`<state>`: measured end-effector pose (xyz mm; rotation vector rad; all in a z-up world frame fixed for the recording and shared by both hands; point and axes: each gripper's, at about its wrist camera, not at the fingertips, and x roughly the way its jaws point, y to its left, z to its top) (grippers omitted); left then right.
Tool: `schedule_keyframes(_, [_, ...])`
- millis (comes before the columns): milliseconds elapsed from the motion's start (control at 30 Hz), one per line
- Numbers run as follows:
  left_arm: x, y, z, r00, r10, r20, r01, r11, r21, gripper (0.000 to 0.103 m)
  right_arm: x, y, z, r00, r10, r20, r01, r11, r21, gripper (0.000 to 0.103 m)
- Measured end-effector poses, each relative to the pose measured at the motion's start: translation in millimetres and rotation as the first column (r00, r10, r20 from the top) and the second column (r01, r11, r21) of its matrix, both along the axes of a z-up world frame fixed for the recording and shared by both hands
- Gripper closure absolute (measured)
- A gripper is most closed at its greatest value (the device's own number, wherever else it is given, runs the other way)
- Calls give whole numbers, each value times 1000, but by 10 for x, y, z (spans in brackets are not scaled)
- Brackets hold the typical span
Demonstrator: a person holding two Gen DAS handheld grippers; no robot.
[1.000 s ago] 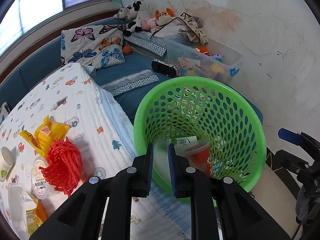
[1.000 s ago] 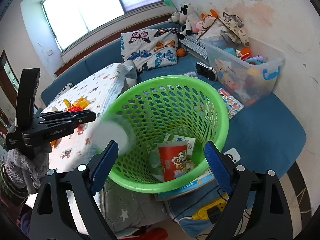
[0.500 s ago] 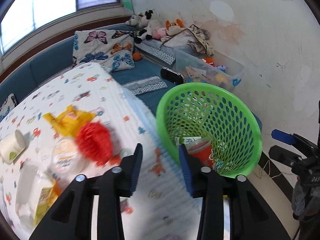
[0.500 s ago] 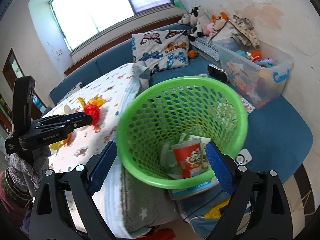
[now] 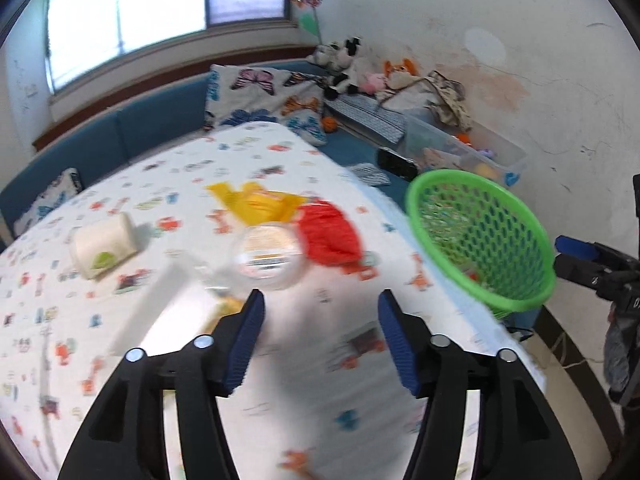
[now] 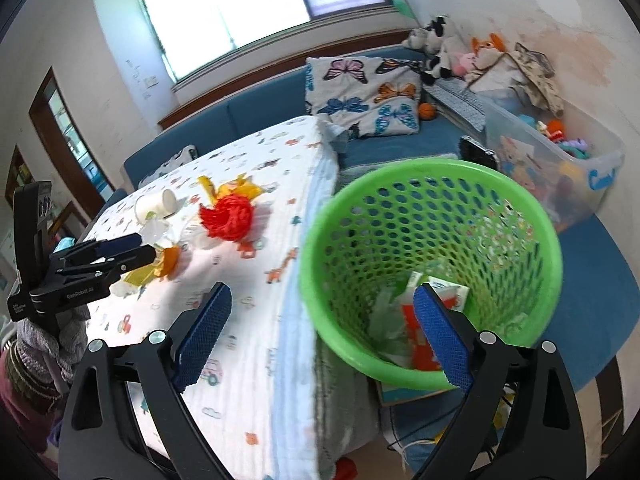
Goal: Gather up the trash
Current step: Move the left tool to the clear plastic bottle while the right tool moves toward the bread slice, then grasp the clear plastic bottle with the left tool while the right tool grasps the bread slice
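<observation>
A green mesh basket (image 6: 432,208) stands beside the table's right edge and holds a red paper cup (image 6: 416,340) and wrappers; it also shows in the left wrist view (image 5: 480,232). On the patterned tablecloth lie a red foam net (image 5: 330,230), a yellow wrapper (image 5: 256,202), a clear round lidded cup (image 5: 268,254) and a white paper cup (image 5: 104,246) on its side. My left gripper (image 5: 320,328) is open and empty above the table, just short of the lidded cup. My right gripper (image 6: 320,328) is open and empty over the basket's near rim.
A blue sofa with a butterfly pillow (image 6: 360,96) runs behind the table. A clear plastic toy bin (image 6: 560,160) and plush toys (image 6: 444,44) sit at the back right. A white flat object (image 5: 160,308) lies on the table's left near side. The view is motion blurred.
My left gripper has opened, swung left from over the basket to above the table trash. The clear item it held is gone from its jaws. The right gripper stayed open, shifting slightly.
</observation>
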<state>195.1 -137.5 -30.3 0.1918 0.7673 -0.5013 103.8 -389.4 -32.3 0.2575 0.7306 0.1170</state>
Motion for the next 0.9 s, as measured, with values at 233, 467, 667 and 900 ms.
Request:
schedule_keyframes(233, [137,557,-14,998,59,14,-59,998,38,36,133,290,11,998,58,-5,-58,998,-9,11])
schedule_keyframes(467, [249,800,-217,1000,25,9,-26,990,141,31,281,536,2,994,103,-21,-104,994,-23,10])
schedule_keyframes(667, [384,882,-385,1000,-3,-16,6,982,188,31,402,737,-12,990,137,-38,-139,989,-42,10])
schedule_keyframes(900, [521,917,-433,999,-45,-24,50,975,217,31,549,986,-72,982,177,-65,-180,982,-54,10])
